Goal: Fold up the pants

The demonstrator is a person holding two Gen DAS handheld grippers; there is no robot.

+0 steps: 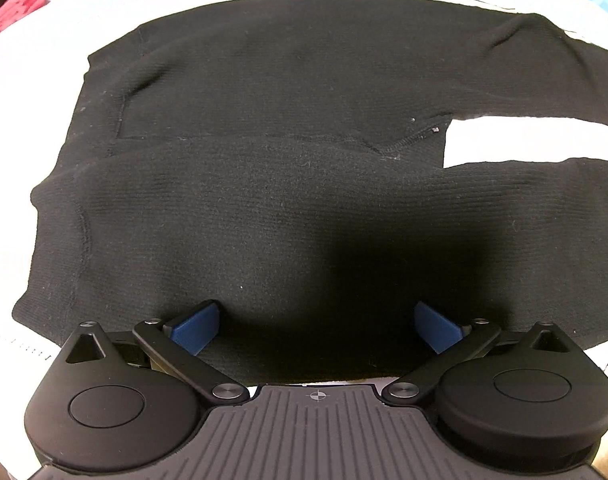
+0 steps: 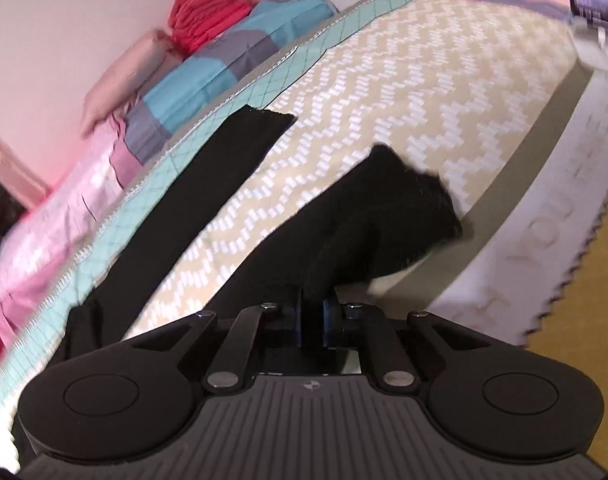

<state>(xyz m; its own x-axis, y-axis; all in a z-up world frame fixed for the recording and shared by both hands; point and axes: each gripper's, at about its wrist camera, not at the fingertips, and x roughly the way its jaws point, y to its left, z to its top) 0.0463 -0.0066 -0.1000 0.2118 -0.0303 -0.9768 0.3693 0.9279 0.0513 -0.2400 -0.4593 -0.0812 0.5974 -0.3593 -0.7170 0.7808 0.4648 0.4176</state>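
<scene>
Black knit pants (image 1: 283, 140) lie spread flat on the bed, waistband at the left, two legs running off to the right with a white gap between them. My left gripper (image 1: 316, 326) is open, its blue pads (image 1: 195, 326) wide apart just over the near edge of the seat area, holding nothing. In the right wrist view my right gripper (image 2: 316, 316) is shut on the near pant leg (image 2: 368, 216), which is lifted and bunched above the bed. The far pant leg (image 2: 207, 188) lies flat and straight.
The bed has a beige zigzag cover (image 2: 404, 80) with a teal border (image 2: 115, 224). Folded blue-grey bedding (image 2: 223, 64), a red bundle (image 2: 207, 12) and pink cloth (image 2: 63, 216) lie along the wall. The bed edge (image 2: 544, 128) and yellow floor (image 2: 584, 288) are at right.
</scene>
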